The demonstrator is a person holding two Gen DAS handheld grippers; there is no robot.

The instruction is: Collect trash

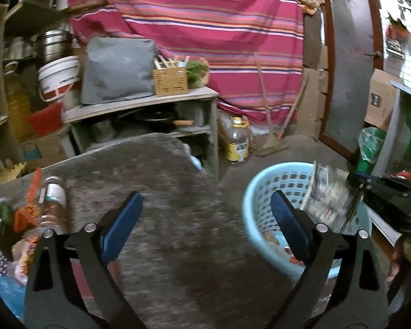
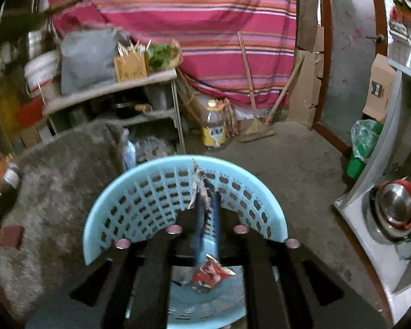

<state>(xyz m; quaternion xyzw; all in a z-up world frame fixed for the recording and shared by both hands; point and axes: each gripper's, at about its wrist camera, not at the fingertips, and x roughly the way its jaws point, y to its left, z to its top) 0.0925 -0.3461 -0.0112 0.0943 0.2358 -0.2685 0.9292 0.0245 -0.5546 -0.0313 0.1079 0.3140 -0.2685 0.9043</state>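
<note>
My left gripper (image 1: 205, 216) stands wide open above a grey table top (image 1: 164, 181), with nothing between its blue pads. At the table's left edge lie a clear plastic bottle (image 1: 53, 200) and orange wrappers (image 1: 24, 213). A light blue basket (image 1: 260, 192) sits on the floor to the right. My right gripper (image 2: 207, 196) hangs over the basket (image 2: 150, 172), its pads nearly together on a crumpled silvery wrapper (image 2: 198, 181). From the left wrist, that wrapper (image 1: 328, 192) shows upright above the rim. A red wrapper (image 2: 211, 271) lies in the basket's bottom.
A low shelf (image 1: 139, 101) with a grey cushion and a white bucket (image 1: 59, 76) stands behind the table. A yellow-labelled oil bottle (image 2: 213, 128) and brooms (image 2: 256, 128) rest by the striped cloth. A green-bagged bin (image 2: 363, 145) and a counter with a steel pot (image 2: 394, 208) are on the right.
</note>
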